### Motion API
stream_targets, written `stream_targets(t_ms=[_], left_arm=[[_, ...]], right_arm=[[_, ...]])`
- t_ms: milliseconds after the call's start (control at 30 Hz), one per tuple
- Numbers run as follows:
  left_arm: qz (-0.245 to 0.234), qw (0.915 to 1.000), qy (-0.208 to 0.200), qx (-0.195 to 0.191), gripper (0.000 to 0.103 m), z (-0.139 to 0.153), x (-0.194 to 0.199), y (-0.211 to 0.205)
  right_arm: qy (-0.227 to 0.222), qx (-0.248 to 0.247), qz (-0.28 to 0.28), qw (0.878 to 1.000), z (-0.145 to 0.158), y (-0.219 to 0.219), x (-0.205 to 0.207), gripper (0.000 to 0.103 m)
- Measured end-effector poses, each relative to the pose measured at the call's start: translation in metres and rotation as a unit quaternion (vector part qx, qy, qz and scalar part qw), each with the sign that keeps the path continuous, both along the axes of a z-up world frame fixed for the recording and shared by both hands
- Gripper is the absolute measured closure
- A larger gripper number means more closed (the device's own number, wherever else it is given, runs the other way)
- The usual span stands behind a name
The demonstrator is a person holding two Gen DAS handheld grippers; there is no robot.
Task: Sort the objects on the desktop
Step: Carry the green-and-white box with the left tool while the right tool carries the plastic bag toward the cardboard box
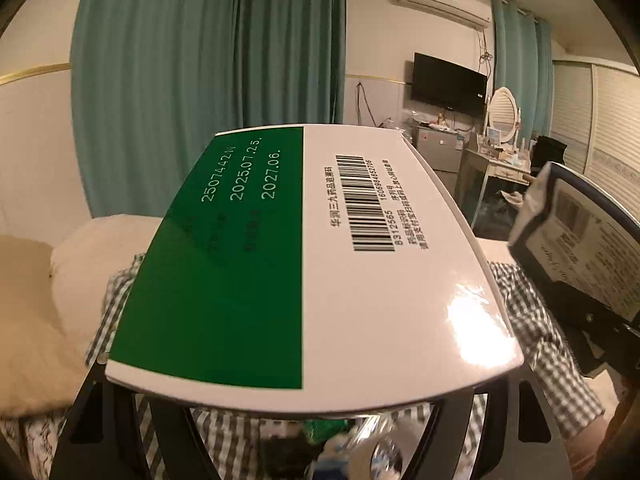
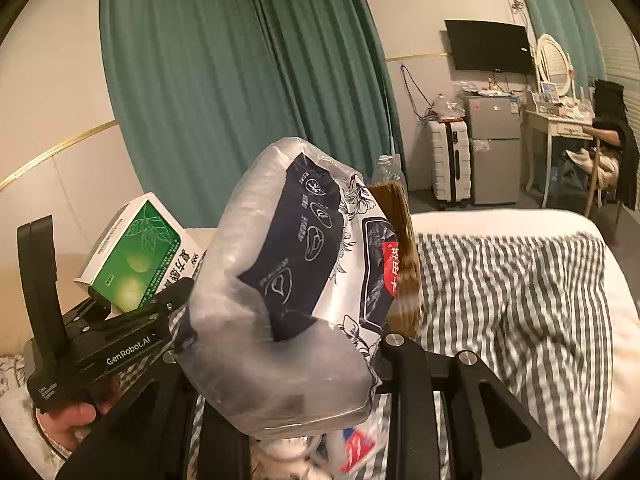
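Medicine box (image 1: 304,264), clamped in your left tool (image 1: 288,396), hangs left of the pouch (image 2: 288,280) pinched in your right tool (image 2: 280,364), long axis pointing away over the bed (image 2: 520,280).

I've got the box (image 1: 304,264) between my left gripper's (image 2: 132,300) jaws at nine o'clock of the bag (image 2: 288,300), and the bed (image 2: 520,280) lies beneath both, television (image 2: 490,46) at two o'clock.
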State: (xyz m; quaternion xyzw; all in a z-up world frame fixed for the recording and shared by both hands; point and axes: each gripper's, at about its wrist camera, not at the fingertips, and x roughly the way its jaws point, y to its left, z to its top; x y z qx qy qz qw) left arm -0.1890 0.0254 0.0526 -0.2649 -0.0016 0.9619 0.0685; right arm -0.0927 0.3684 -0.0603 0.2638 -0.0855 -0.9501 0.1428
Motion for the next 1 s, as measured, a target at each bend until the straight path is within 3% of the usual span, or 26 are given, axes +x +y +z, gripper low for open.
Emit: stream_targets(t_ms=[200, 467, 700, 733, 767, 833, 867, 1000], left_arm=[[-0.009, 0.9999, -0.009, -0.008, 0.025, -0.001, -0.05, 0.011], [-0.01, 0.9988, -0.045, -0.015, 0.025, -0.034, -0.118, 0.014], [-0.012, 0.9977, -0.065, -0.015, 0.023, -0.061, -0.147, 0.018], [-0.011, 0.9974, -0.07, -0.013, 0.022, -0.064, -0.149, 0.018], [-0.012, 0.9971, -0.074, -0.011, 0.02, -0.065, -0.148, 0.017], [-0.007, 0.9968, -0.078, -0.01, 0.008, -0.066, -0.147, 0.017], [-0.003, 0.9969, -0.077, -0.012, 0.002, -0.067, -0.138, 0.012], [0.002, 0.9974, -0.064, -0.033, 0.0, -0.057, -0.117, 0.011]], right_arm=[[-0.019, -0.007, 0.012, 1.0, -0.004, -0.004, -0.06, 0.077], [-0.055, 0.002, 0.018, 0.998, -0.035, -0.013, -0.146, 0.077], [-0.063, 0.016, 0.013, 0.998, -0.051, -0.01, -0.171, 0.077], [-0.061, 0.019, 0.01, 0.998, -0.05, -0.009, -0.17, 0.071], [-0.057, 0.018, 0.006, 0.998, -0.049, -0.006, -0.169, 0.05], [-0.048, 0.009, 0.001, 0.999, -0.046, -0.001, -0.167, 0.023], [-0.041, 0.003, -0.002, 0.999, -0.043, 0.002, -0.162, 0.022], [-0.031, 0.002, -0.011, 0.999, -0.03, 0.009, -0.151, 0.022]])
